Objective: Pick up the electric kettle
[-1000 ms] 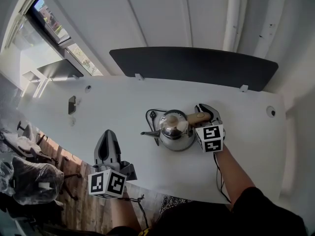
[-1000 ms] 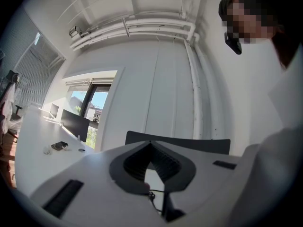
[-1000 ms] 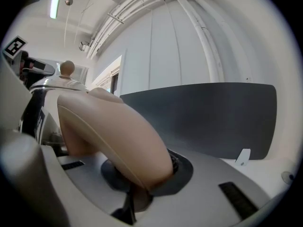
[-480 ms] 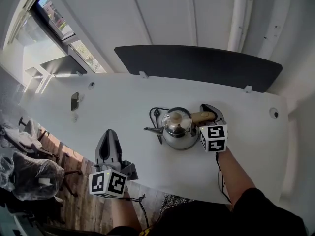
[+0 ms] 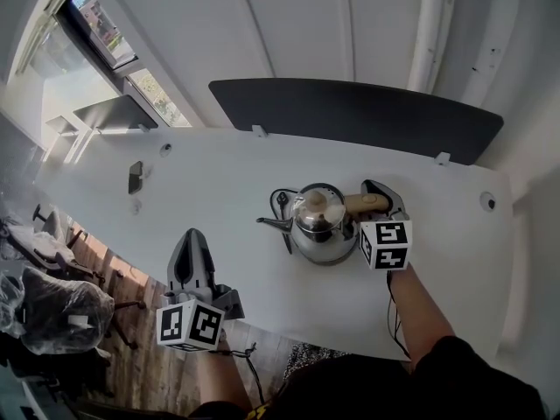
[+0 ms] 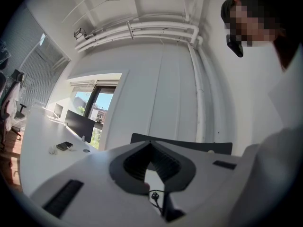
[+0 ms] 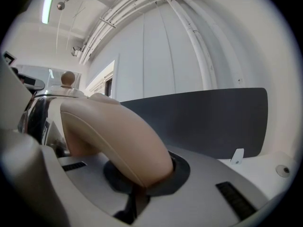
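Nearest the person, the left gripper hangs over the near edge of the table, with its marker cube out past that edge above the wooden floor. In the left gripper view the two jaws meet at their tips and nothing is caught between them. To the right, a bare forearm comes out of a dark sleeve and leads to the right gripper, which is clenched on the handle. In the right gripper view the tan handle fills the space between the jaws, and both jaws close against it. The kettle is at the middle of the table, just left of that gripper. It is a shiny steel pot with a tan knob on its lid and a thin spout that points left in the head view, away from the gripper. A black cord loops on the tabletop beside and behind the pot. Whether the kettle's bottom rests on the table or is raised cannot be told. Farther left on the table lies a small dark object, well apart from the kettle. A dark panel stands along the table's far edge. Behind it is a white wall with pipes running up it, and a window at the far left. Chairs stand on the floor at the lower left.
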{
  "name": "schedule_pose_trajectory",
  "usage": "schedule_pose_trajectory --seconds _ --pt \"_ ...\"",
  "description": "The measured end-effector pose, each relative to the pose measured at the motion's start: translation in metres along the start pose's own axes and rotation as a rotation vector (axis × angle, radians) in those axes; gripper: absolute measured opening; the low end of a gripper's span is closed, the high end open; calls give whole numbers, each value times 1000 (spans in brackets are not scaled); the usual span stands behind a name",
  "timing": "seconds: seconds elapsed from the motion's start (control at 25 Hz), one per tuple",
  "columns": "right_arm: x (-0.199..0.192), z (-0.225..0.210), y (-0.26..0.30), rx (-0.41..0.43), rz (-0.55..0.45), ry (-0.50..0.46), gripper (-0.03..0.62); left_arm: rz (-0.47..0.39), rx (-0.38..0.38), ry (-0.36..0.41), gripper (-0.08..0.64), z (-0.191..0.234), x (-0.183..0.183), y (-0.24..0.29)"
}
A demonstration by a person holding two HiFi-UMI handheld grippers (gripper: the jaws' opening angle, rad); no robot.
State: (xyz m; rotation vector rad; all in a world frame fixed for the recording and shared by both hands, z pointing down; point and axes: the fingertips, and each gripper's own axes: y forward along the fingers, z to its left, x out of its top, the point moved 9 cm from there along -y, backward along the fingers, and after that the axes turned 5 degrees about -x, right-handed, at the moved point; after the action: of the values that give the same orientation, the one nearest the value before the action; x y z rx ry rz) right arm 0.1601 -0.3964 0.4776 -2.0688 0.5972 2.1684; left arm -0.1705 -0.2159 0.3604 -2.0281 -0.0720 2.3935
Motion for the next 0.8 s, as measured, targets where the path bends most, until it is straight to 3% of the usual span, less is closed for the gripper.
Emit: schedule_pose_trajectory --seconds 0.8 --pt "120 -39 -80 -115 -106 78 6 -51 -120 -33 2 -11 31 10"
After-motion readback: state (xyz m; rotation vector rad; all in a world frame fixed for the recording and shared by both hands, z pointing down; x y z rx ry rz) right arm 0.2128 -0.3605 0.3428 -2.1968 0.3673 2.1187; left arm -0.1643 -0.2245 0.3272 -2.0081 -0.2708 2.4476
